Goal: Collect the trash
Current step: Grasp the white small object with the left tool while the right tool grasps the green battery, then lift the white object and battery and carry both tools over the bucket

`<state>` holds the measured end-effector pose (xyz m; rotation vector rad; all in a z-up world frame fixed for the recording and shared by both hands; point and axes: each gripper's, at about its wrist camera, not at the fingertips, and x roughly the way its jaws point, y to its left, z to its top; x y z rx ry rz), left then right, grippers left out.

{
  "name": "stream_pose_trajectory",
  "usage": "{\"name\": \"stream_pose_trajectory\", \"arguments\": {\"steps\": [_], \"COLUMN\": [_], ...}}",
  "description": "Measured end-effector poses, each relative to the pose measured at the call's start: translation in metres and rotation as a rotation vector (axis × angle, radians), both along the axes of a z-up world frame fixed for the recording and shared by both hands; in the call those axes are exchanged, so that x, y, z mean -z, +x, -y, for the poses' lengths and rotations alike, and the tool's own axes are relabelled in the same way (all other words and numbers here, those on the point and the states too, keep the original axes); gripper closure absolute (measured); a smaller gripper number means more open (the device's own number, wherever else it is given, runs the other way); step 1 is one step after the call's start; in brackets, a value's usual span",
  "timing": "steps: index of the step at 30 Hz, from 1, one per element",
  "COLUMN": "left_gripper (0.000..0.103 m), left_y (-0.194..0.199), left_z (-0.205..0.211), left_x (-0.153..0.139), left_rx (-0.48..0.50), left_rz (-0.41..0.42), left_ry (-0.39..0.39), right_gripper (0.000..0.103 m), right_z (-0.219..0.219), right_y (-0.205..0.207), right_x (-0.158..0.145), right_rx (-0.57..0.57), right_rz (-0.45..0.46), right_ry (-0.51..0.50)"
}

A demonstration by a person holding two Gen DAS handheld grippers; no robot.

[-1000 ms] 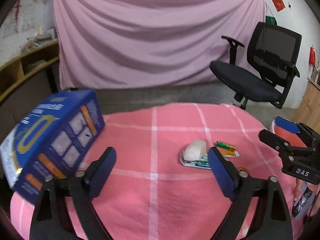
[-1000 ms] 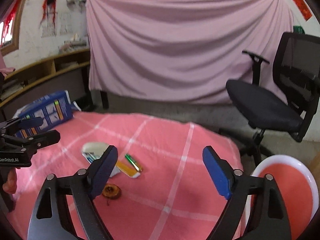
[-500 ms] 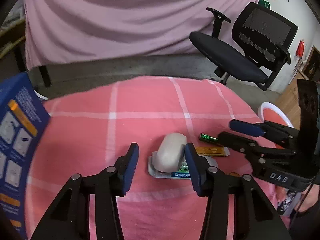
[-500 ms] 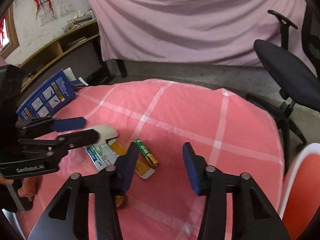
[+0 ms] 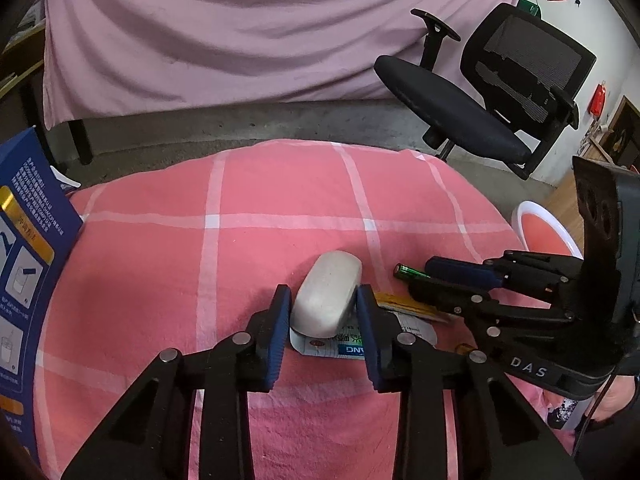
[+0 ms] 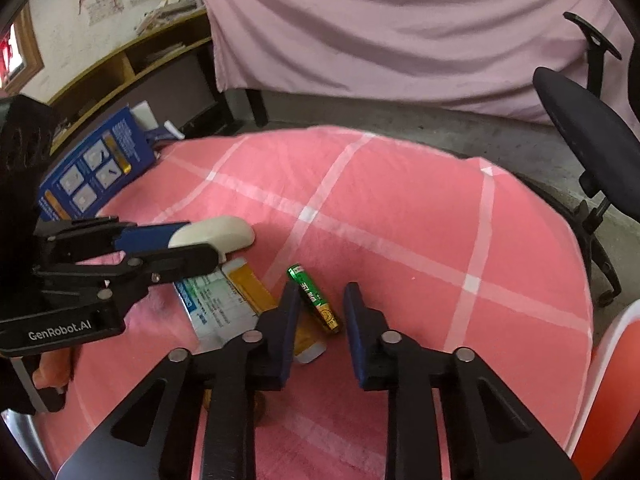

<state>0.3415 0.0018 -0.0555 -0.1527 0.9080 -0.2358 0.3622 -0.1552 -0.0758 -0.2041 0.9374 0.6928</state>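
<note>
Left wrist view: I've got both grippers down over the trash on the pink checked cloth (image 5: 280,208).

On the left, a blue box (image 5: 28,280) stands at the table edge; my left gripper (image 5: 322,306) is closing, the pale oval lump (image 5: 326,294) sitting between its pads on a flat wrapper (image 5: 340,346). Right of that, my right gripper (image 6: 320,306) is closing around the green battery (image 6: 314,298), pads not yet pressing. Far right, a white-rimmed red bin (image 5: 548,236).
</note>
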Motion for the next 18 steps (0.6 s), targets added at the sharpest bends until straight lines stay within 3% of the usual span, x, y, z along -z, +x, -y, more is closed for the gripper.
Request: {"name": "stream_pose_trajectory", "arguments": {"steps": [4, 10, 18], "left_gripper": [0.076, 0.077, 0.078], "left_y": [-0.005, -0.016, -0.048], "left_z": [0.0, -0.004, -0.001], "left_x": [-0.001, -0.006, -0.03], "left_rx": [-0.007, -0.048, -0.139], "left_rz": [0.016, 0.043, 0.216], "left_ry": [-0.013, -0.02, -0.021], "right_gripper": [0.095, 0.095, 0.095], "right_z": [0.001, 0.003, 0.031], "right_y": [-0.003, -0.014, -0.047], "right_x": [-0.002, -0.012, -0.045], "right_rx": [-0.005, 0.006, 0.078], "right_rz": [0.008, 0.095, 0.345], "right_ry": [0.003, 0.015, 0.159]}}
